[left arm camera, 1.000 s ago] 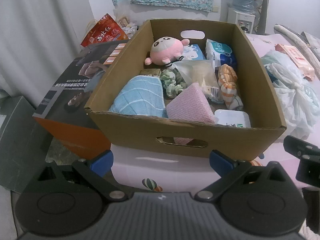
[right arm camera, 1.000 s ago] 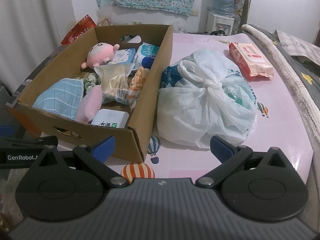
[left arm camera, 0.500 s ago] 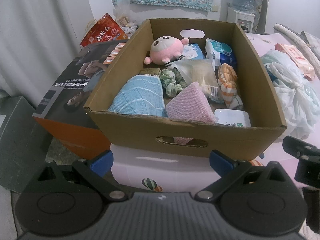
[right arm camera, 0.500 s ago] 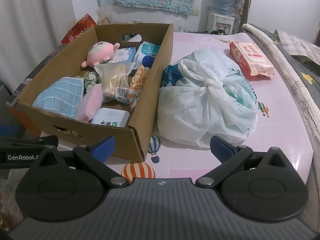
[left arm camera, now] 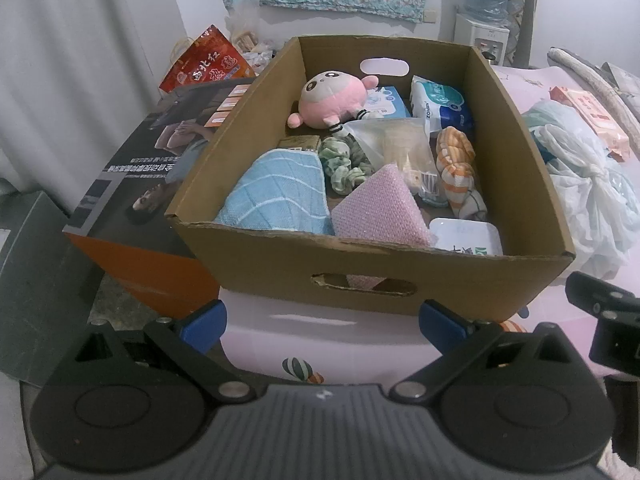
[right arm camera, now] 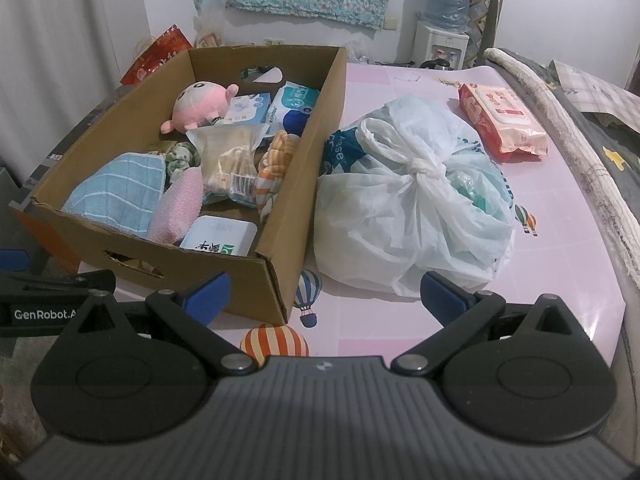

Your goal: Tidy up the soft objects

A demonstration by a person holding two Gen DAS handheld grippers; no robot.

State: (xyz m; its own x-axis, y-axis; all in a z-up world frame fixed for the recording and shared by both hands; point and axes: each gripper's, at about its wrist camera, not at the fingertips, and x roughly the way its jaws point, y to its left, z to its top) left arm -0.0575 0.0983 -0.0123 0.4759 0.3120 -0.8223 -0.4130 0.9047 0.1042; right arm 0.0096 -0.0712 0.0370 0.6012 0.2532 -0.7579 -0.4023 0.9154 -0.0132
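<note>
Taking the cardboard box (right arm camera: 280, 240) as landmark: just left of its near corner, white letters "GenRobot.A", cut off at the frame edge, stand on the black body of the left tongs (right arm camera: 44, 314). Beyond the box's far left corner, a red bag (left arm camera: 204, 66) carries large white Chinese characters. Right of the box, the white plastic bag (right arm camera: 412, 216) shows the letters "ase" on a blue patch. Other printing is too small to read.

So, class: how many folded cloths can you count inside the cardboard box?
2. The blue cloth leans in the near left corner of the cardboard box; the pink cloth stands right beside it at the near wall. More may lie hidden underneath.
</note>
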